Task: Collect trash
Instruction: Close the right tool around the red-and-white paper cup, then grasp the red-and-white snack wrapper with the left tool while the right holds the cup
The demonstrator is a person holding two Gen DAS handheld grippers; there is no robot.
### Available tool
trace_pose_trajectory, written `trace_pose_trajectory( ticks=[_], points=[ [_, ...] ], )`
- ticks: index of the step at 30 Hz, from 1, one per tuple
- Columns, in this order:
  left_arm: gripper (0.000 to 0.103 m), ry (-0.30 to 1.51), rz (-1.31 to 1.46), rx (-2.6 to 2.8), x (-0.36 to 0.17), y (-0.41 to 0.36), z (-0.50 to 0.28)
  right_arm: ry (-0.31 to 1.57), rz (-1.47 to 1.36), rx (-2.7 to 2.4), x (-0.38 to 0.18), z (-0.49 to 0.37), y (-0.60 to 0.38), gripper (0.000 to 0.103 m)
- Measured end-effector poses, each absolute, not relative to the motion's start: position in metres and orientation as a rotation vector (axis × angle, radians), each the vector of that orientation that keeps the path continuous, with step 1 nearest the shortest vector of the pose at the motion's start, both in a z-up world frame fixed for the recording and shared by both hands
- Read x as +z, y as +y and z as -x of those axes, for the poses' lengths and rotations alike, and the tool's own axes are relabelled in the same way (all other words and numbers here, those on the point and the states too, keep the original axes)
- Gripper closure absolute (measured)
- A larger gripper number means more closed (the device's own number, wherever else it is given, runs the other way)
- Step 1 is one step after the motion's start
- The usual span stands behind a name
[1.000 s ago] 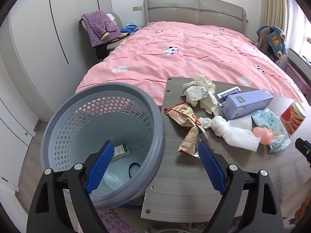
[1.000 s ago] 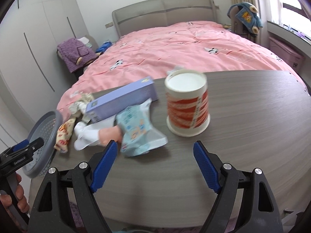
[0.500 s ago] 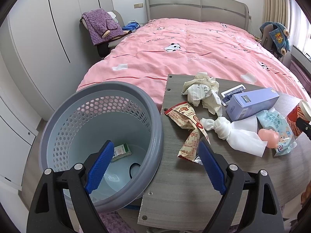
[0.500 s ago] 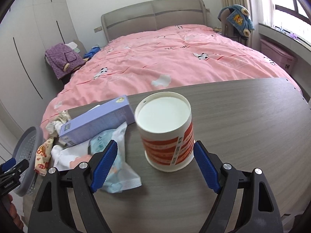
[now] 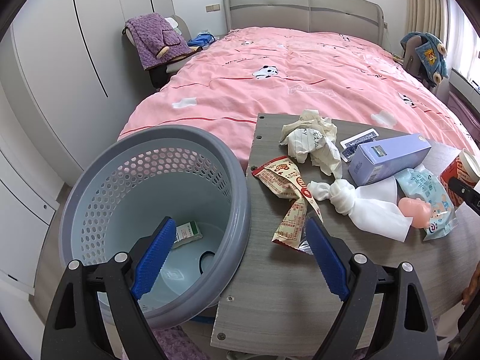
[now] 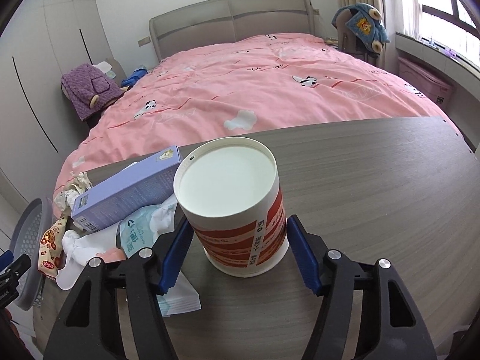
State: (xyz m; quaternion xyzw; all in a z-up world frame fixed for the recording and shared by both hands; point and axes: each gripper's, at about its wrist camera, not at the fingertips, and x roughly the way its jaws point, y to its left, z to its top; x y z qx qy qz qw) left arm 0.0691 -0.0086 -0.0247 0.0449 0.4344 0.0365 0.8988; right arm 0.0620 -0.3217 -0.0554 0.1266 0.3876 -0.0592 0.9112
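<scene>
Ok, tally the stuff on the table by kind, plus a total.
Cup: 1
Purple box: 1
Crumpled paper: 1
Snack wrapper: 1
Blue packet: 1
White cloth: 1
Pink thing: 1
Card deck: 1
Total: 8

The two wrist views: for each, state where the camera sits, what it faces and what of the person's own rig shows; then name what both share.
Left wrist: behind the left tool, facing down at the grey basket and table edge; blue fingers wide apart.
Right wrist: behind the right tool, facing the red-and-white cup, which stands between closing fingers.
Shared: lilac box, snack wrapper, pink bed.
</scene>
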Motion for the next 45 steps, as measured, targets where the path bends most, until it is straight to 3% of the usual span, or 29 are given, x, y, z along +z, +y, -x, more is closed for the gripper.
trace_pose_trajectory(
  ticks=[35, 45],
  points=[
    [0.019, 0.894, -0.15, 0.019, -0.038, -0.047, -0.095, 0.725, -0.346, -0.052, -0.032, -0.018, -0.322, 0.041],
    [0.053, 0.933, -0.185, 0.011, -0.051, -0.054, -0.1, 0.717, -0.363, -0.056, -0.033, -0.014, -0.327, 0.041]
  ],
)
